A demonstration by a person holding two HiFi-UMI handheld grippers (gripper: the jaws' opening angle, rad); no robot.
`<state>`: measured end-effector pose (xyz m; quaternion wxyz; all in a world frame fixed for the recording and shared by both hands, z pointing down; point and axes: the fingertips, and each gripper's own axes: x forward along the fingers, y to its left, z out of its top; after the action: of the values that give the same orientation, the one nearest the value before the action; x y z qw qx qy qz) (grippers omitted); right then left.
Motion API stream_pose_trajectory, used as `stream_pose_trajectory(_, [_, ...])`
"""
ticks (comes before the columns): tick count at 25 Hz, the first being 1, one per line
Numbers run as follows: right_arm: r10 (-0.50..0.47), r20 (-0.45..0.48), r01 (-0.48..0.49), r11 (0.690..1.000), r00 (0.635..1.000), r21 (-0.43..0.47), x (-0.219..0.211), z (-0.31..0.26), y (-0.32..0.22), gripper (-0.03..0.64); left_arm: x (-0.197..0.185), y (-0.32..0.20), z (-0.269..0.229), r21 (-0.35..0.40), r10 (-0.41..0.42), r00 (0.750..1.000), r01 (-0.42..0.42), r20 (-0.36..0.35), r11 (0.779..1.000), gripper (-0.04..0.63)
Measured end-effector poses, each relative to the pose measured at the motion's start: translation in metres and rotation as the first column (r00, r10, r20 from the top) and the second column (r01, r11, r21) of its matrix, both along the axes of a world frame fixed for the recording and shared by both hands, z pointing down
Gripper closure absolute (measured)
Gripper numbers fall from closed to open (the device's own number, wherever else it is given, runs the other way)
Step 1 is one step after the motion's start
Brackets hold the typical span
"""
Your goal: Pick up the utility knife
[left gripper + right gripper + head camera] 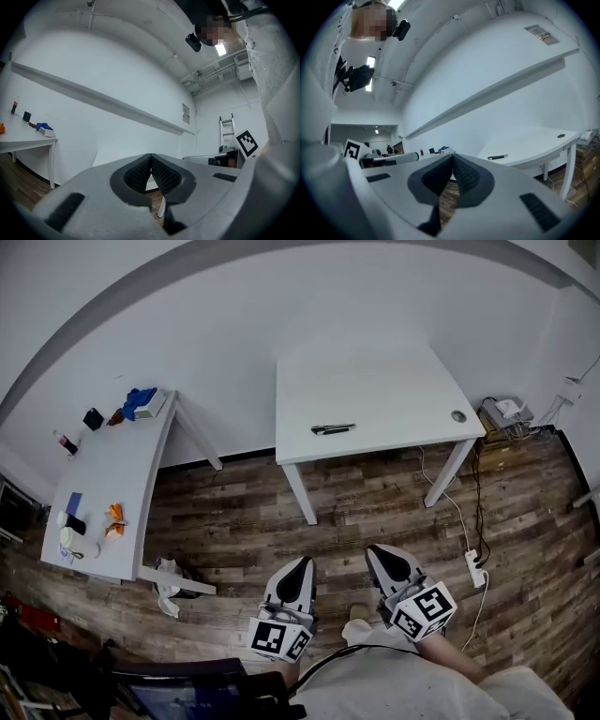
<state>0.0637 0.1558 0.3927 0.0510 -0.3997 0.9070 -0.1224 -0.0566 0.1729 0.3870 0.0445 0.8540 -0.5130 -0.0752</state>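
Observation:
A dark utility knife [333, 428] lies near the front edge of the white table [394, 390]; it also shows small and far off in the right gripper view as the knife [497, 157]. Both grippers hang level over the wooden floor, well short of that table. My left gripper [300, 564] has its jaws shut with nothing between them, and its tips [150, 156] meet. My right gripper [378, 552] is shut and empty too, its tips [453, 156] touching.
A second white table [112, 502] at the left carries a blue cloth [139, 401], a box, bottles and orange items. A power strip [475, 568] with cables lies on the floor at the right. A ladder [227, 131] stands far off.

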Motion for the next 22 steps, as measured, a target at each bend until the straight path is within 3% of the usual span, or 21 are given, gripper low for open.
stream_pose_trajectory(11, [-0.04, 0.002, 0.04, 0.999, 0.999, 0.008, 0.01, 0.002, -0.068, 0.609, 0.006, -0.063, 0.0, 0.007, -0.043, 0.999, 0.043, -0.018, 0.999, 0.588])
stream_pose_trajectory(22, [0.028, 0.019, -0.027, 0.997, 0.999, -0.068, 0.03, 0.026, -0.109, 0.609, 0.012, -0.107, 0.014, -0.044, -0.018, 1.0, 0.018, -0.009, 0.999, 0.588])
